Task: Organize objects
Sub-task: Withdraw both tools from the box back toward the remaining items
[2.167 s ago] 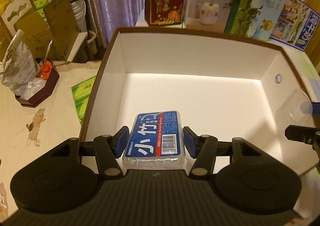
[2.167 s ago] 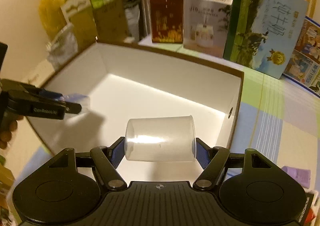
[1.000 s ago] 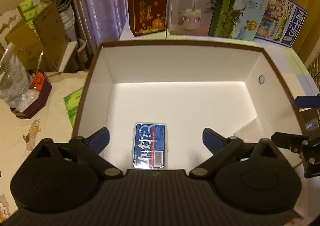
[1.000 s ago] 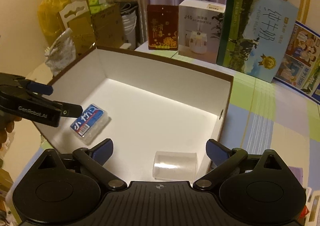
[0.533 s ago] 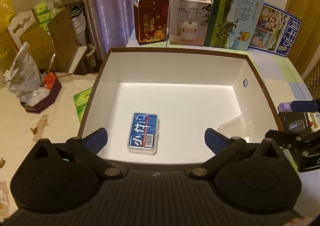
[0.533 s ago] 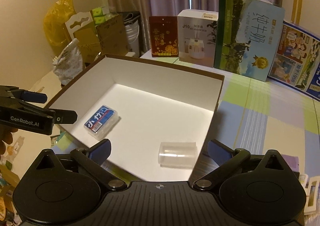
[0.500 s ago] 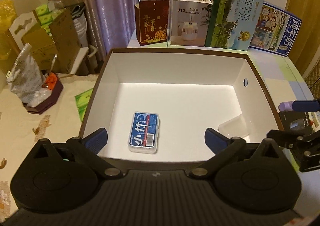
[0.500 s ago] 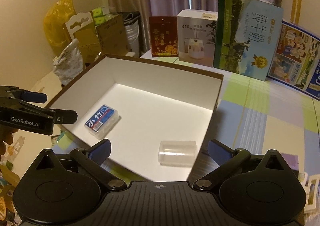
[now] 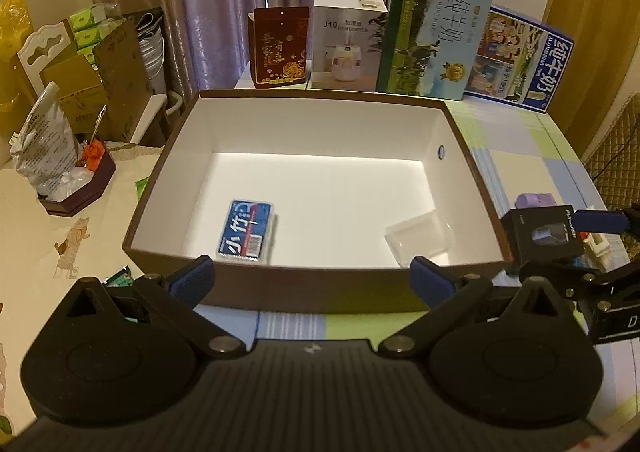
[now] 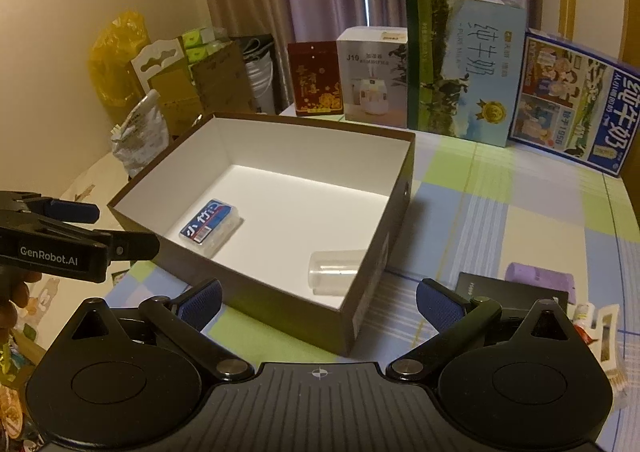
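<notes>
Brown-walled box [image 9: 280, 292] is sitting ahead of my spread jaws on both grippers, holding a blue toothpick case [image 9: 247, 230] and a clear cup [image 10: 334, 272], neither gripped.

Both the left gripper [image 9: 311, 284] and right gripper [image 10: 318, 300] have let go and pulled back, leaving the blue packet [image 9: 247, 230] and clear cup [image 10: 335, 266] lying in the box [image 9: 320, 288].
</notes>
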A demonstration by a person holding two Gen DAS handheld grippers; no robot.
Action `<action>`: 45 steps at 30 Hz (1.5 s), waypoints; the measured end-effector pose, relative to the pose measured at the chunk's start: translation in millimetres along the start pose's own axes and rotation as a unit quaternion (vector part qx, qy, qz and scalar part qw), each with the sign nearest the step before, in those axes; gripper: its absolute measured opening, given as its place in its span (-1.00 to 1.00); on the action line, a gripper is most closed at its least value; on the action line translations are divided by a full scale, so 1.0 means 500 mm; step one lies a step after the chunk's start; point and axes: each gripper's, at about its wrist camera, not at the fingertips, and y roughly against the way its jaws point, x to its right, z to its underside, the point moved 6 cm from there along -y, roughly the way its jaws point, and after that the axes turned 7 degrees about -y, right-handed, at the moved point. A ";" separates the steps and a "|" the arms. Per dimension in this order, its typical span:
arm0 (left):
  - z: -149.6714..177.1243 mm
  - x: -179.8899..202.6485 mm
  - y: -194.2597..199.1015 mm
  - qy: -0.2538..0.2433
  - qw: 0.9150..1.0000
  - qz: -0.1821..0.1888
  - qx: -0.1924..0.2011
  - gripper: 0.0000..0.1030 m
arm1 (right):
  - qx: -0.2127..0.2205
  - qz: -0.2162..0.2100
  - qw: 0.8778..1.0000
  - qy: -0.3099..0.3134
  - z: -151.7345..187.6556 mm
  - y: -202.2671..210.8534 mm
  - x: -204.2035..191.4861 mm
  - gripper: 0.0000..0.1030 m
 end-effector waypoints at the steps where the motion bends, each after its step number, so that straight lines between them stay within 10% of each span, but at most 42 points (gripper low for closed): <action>1: 0.003 0.004 0.005 0.001 1.000 -0.001 0.000 0.98 | 0.000 -0.001 1.000 0.000 0.003 0.006 0.002 0.96; 29: 0.044 0.265 0.018 -0.050 0.996 0.063 -0.032 0.98 | -0.021 0.041 0.997 -0.062 0.126 0.152 0.192 0.96; 45: -0.020 0.509 -0.043 -0.181 0.972 0.150 -0.013 0.98 | -0.021 0.124 0.976 -0.175 0.194 0.197 0.385 0.96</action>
